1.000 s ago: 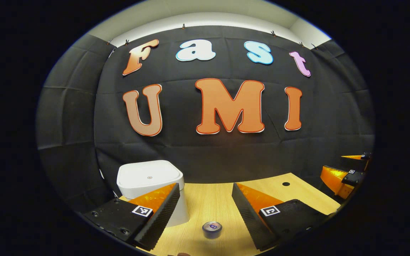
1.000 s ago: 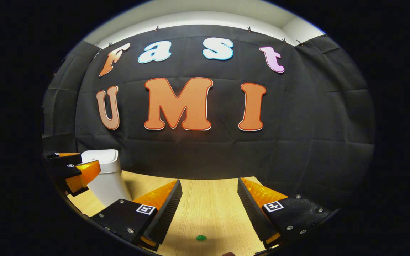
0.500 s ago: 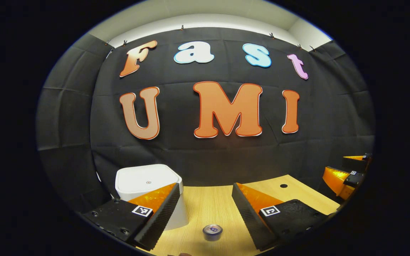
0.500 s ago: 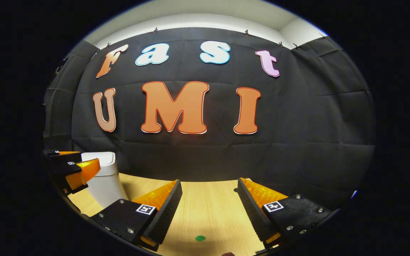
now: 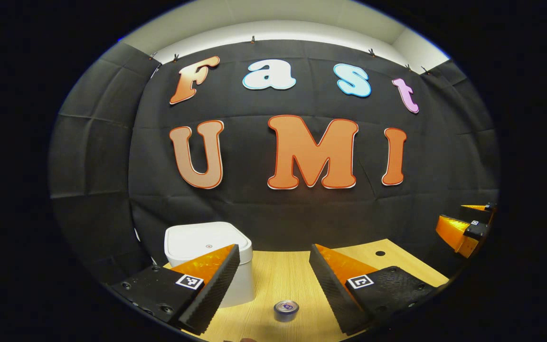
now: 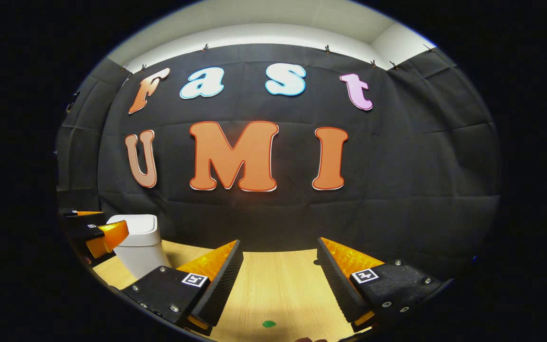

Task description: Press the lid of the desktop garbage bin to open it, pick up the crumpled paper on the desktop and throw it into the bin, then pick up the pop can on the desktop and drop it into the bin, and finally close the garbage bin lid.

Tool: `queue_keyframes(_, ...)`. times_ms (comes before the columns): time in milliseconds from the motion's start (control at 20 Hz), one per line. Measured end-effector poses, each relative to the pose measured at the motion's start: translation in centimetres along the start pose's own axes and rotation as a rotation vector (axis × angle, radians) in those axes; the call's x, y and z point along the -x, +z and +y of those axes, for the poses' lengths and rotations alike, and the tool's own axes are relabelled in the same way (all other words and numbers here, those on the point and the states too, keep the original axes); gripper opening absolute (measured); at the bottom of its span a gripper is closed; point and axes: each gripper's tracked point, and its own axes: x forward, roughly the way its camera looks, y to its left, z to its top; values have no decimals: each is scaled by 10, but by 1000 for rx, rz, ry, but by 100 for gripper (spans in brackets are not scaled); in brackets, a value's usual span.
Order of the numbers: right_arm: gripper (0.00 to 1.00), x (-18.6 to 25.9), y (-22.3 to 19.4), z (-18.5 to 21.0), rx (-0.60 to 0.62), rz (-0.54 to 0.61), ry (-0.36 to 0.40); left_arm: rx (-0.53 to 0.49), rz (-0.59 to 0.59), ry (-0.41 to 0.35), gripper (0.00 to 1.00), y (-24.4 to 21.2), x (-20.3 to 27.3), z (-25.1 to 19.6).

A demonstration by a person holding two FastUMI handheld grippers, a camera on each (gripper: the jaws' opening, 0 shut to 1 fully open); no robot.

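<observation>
The white bin (image 5: 202, 243) stands at the back left of the wooden desk (image 5: 278, 275) with its lid down. A pop can (image 5: 286, 309) stands upright on the desk just right of the bin. It is below and in front of my left gripper (image 5: 274, 248), which is open and holds nothing. In the right gripper view, the bin (image 6: 136, 243) is at the far left, with the left gripper (image 6: 94, 232) beside it. A small green lump (image 6: 268, 324), maybe the crumpled paper, lies low between the open fingers of my right gripper (image 6: 279, 242).
The black cloth wall closes off the desk right behind the bin. A small round hole (image 5: 380, 253) is in the desk top toward the back right. The right gripper (image 5: 466, 228) hovers at the far right edge of the left gripper view.
Both views have shifted a little, and the wall and the bin now sit lower in them. The can and the green lump have stayed where they were. Both grippers remain open.
</observation>
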Motion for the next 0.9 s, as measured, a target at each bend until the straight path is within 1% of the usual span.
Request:
queue_keyframes(150, 94, -1, -4, 0, -16, 17, 10, 9, -8, 1, 94, 6, 1, 2)
queue_keyframes(400, 94, -3, -7, 4, -16, 24, 20, -6, -14, 16, 94, 10, -4, 10)
queue_keyframes(500, 94, -6, -5, 4, -25, 22, 23, 1, -13, 1, 94, 11, -6, 8)
queue_keyframes(600, 94, -9, -5, 5, -27, 21, 26, 13, -16, 5, 94, 13, -8, 12)
queue_keyframes(650, 94, -9, -4, 6, -25, 20, 28, 15, -18, 7, 96, 14, -9, 12)
queue_keyframes(800, 94, -15, -4, 11, -19, 21, 38, 0, -32, 15, 89, 18, -12, 18)
queue_keyframes(850, 94, -16, -5, 13, -21, 23, 45, -5, -30, 13, 83, 18, -13, 18)
queue_keyframes(900, 94, -18, -5, 15, -23, 25, 48, -6, -23, 8, 80, 17, -13, 18)
